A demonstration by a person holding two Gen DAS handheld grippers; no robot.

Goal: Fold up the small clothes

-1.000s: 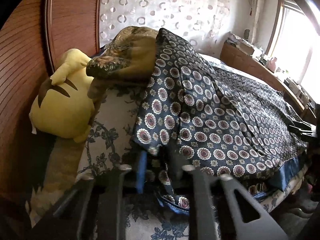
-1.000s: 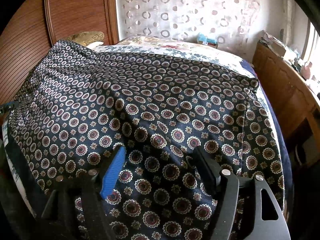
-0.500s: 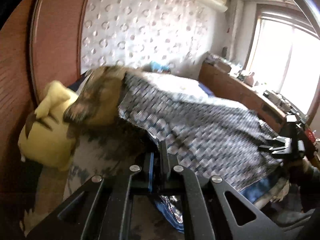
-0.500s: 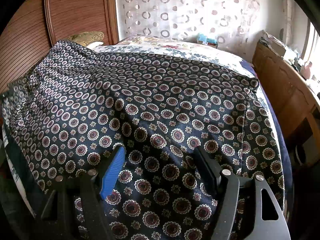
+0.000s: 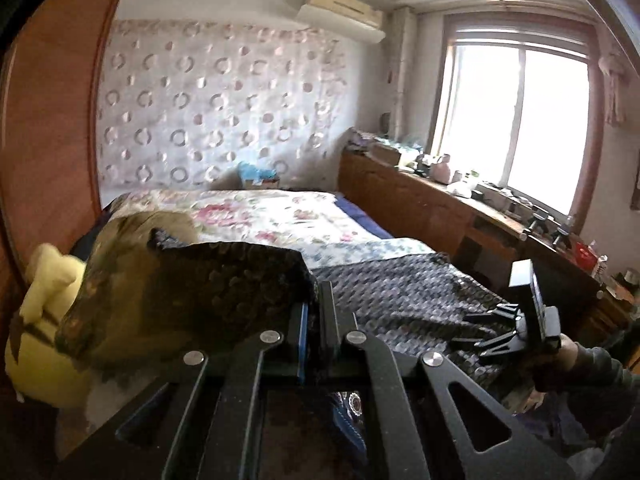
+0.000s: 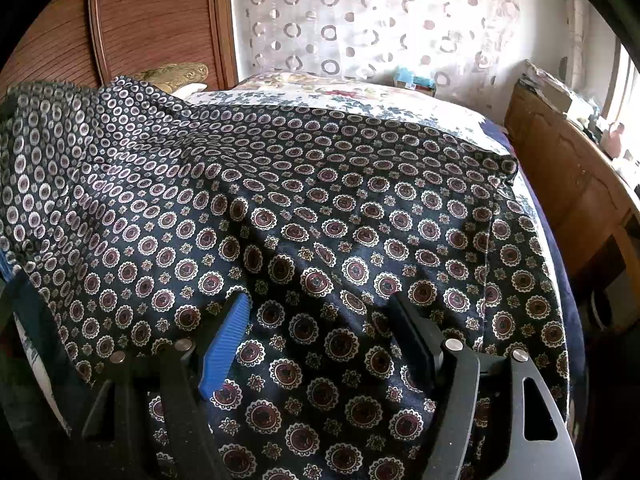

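Left tongs [image 5: 314, 322] clamped on a raised edge of the patterned garment [image 6: 320, 216], which lies spread across the bed [image 5: 280, 216]; right tongs [image 6: 320, 320] parted, fingers resting on the cloth.

Dark medallion-print garment [image 6: 320, 216] spread wrinkled, its left edge raised.

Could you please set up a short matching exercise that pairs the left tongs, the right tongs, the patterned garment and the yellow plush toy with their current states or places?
Things:
1. left tongs
2. right tongs
3. patterned garment
4. yellow plush toy

States or places:
A. spread over the bed
B. open, over the cloth
C. beside the wooden headboard
D. shut on a fold of cloth

Pairs: 1-D, 2-B, 3-A, 4-C
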